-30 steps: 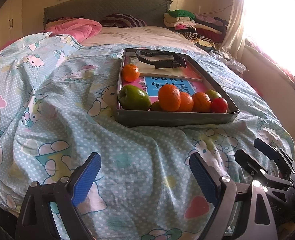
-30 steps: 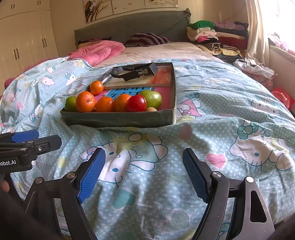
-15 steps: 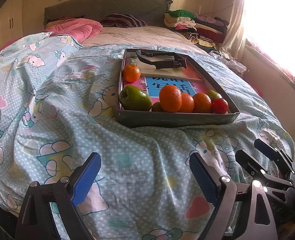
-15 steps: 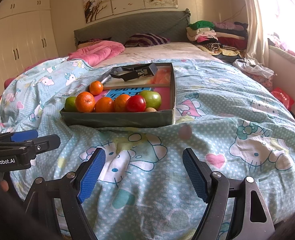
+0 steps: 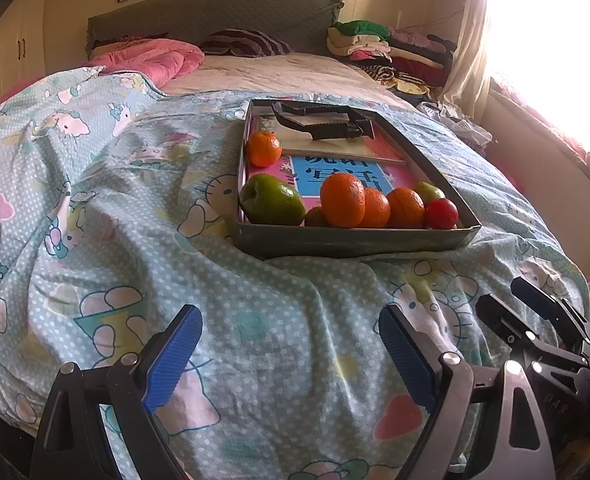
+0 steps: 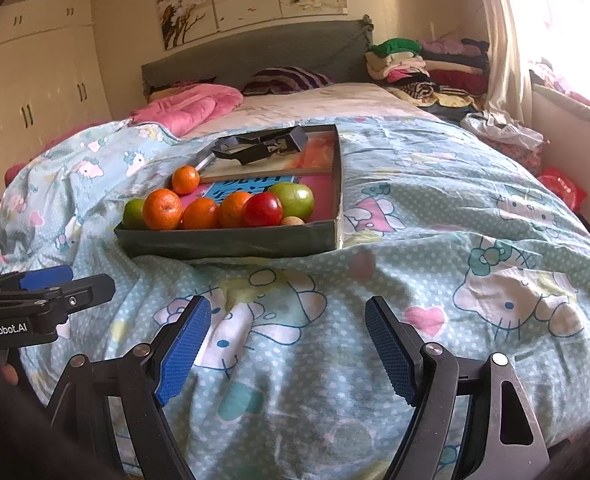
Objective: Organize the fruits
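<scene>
Left wrist view is showing the fruits (image 5: 351, 204) lying ahead-right in the tray (image 5: 355, 240), well apart; both grippers (image 5: 291, 356) (image 6: 287, 344) are hovering open, empty, about equally near.

Small olive-brown fruit (image 5: 315, 218) in shallow grey cardboard tray (image 5: 351, 242): mostly hidden behind big orange mandarin (image 5: 343, 199); type unclear. Blue book cover text (image 5: 335, 168) partly covered by fruit, unreadable.
</scene>
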A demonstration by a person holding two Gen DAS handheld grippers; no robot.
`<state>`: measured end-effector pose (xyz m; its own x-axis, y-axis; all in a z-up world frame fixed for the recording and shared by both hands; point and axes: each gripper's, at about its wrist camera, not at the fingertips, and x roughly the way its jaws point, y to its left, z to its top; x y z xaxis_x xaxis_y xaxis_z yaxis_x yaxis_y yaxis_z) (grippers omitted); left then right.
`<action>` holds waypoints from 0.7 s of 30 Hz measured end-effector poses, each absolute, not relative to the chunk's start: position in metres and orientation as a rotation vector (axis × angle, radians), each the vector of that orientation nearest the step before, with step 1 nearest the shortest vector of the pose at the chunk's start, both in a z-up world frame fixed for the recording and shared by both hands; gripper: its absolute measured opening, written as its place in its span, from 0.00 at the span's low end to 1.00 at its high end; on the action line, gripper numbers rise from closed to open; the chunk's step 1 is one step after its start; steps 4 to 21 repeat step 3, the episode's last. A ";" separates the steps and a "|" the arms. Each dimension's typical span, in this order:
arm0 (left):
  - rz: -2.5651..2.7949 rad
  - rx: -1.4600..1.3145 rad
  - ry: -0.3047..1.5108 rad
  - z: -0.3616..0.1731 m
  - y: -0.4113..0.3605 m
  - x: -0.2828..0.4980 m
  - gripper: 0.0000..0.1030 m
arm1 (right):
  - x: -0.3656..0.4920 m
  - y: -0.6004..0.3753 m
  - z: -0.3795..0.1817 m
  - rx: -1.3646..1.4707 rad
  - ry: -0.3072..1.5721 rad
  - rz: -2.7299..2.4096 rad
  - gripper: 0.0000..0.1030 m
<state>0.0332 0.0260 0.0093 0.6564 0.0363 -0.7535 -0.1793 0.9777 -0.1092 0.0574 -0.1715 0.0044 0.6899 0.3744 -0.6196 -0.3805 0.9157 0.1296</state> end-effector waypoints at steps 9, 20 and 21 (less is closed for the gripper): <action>0.136 -0.195 0.839 0.011 0.034 0.035 0.87 | 0.066 -0.179 0.006 0.023 0.691 0.390 0.78; 0.136 -0.195 0.839 0.011 0.034 0.035 0.87 | 0.066 -0.179 0.006 0.023 0.691 0.390 0.78; 0.136 -0.195 0.839 0.011 0.034 0.035 0.87 | 0.066 -0.179 0.006 0.023 0.691 0.390 0.78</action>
